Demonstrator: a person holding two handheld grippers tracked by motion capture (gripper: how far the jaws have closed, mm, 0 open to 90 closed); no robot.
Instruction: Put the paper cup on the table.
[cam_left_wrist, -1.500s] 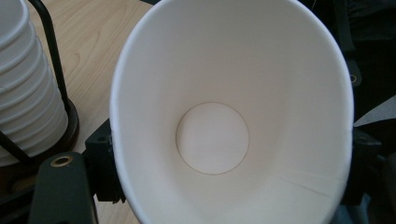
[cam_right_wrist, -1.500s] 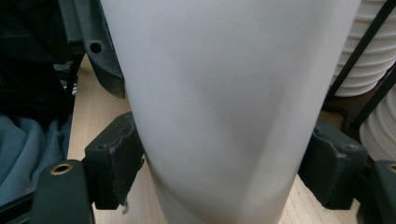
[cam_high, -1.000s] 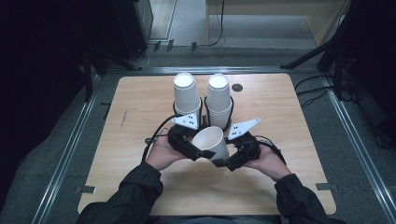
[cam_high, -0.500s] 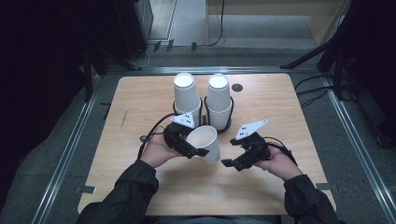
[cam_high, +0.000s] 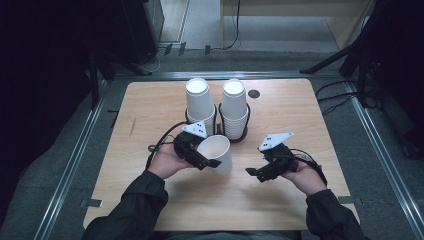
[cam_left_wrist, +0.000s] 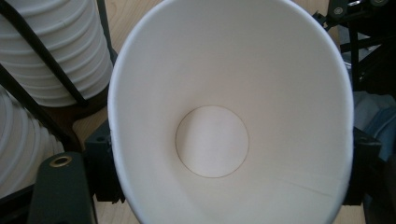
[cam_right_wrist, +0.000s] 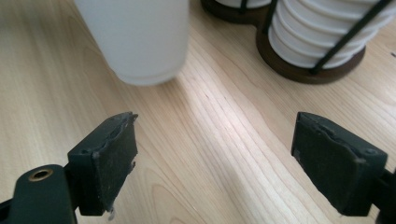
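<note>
wooden table (cam_high: 150, 110), grey floor (cam_high: 50, 165)

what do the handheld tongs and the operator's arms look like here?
Both the left tongs and right tongs are black, each topped by a grey three-cornered plate and trailing a black cable. The jaws end in flat, scuffed black pads; a brass-coloured eyelet sits in the body. Both sleeves are dark; hands bare.

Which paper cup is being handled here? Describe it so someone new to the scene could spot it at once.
Start at the wooden table and find the two stacks of white cups in a dark holder at its far middle. Just in front of them, the left gripper clamps a single white paper cup. It alone is outside the holder, tilted, its open mouth facing up.
</note>
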